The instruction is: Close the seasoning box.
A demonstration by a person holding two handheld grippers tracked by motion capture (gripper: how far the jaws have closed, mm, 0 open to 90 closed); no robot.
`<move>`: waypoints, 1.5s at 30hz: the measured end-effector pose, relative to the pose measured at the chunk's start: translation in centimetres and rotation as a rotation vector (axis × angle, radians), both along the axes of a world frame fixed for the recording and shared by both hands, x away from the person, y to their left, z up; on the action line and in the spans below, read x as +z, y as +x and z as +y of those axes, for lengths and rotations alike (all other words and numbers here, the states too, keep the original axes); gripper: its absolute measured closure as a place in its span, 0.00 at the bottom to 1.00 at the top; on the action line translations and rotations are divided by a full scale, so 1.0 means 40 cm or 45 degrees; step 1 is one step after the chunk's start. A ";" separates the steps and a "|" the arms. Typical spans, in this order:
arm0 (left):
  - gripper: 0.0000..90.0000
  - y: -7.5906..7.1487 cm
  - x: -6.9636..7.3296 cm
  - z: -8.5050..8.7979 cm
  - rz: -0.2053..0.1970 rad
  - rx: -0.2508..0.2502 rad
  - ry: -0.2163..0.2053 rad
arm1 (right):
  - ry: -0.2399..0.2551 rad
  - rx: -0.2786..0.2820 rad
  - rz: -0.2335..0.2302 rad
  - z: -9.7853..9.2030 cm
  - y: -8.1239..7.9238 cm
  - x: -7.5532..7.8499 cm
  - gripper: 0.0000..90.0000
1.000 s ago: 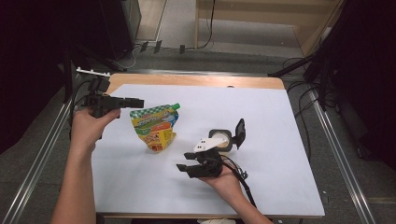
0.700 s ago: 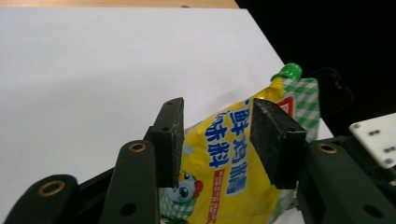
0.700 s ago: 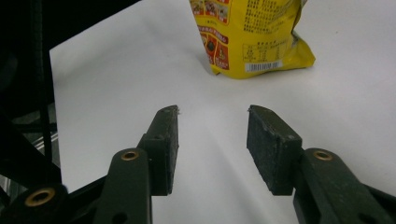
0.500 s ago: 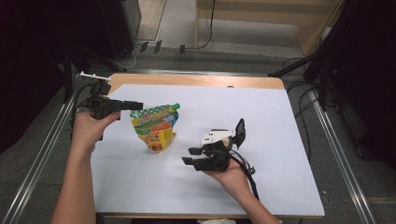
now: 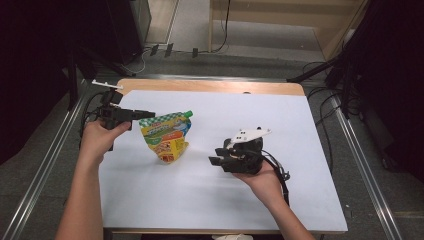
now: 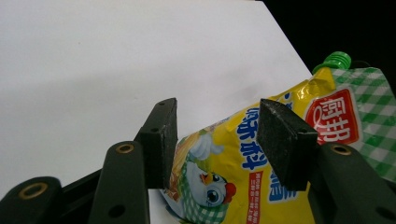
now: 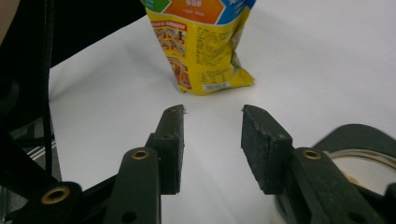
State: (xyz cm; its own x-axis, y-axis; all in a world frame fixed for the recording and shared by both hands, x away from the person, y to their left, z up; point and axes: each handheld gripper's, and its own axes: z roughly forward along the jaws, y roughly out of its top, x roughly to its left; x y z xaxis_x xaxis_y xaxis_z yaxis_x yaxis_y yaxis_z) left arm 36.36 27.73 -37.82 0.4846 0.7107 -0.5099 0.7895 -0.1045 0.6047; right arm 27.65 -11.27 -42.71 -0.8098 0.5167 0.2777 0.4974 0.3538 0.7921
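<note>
On the high view I have the left tongs at the left edge of the white surface, pointing right at the top corner of the yellow seasoning pouch; the pouch sits left of the middle of the surface, its green cap at the upper right, its base toward me; along the left tongs' own view I see their pads standing apart on either side of the pouch, a sliver of space at each pad, so I read them as open around it and not pressing; they have just been opening. My right tongs sit in the hand right of the pouch and clear of it, held above the surface and aimed left toward it; in their own view the gap between the pads has nothing in it, the pouch base lies farther ahead, and a round black-rimmed thing lies at the lower right; those tongs are open, and have just been closing somewhat.
</note>
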 end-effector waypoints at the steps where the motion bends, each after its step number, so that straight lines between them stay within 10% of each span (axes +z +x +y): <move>1: 0.54 0.001 -0.002 0.000 0.000 0.003 0.000 | 0.002 -0.008 0.005 -0.006 0.001 0.006 0.68; 23: 0.54 -0.001 -0.012 -0.004 -0.022 0.013 0.004 | 0.034 -0.066 0.020 -0.138 0.028 0.084 1.00; 45: 0.53 0.000 -0.015 -0.006 -0.019 0.007 0.016 | 0.054 -0.278 -0.018 -0.306 0.045 0.139 1.00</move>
State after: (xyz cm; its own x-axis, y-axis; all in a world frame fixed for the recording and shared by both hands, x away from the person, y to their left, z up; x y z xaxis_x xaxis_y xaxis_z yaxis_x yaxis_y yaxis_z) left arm 36.35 27.50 -38.42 0.4883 0.7198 -0.4934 0.7810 -0.1080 0.6152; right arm 29.43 -23.49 -37.15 -0.6840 0.6684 0.2923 0.5473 0.2052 0.8114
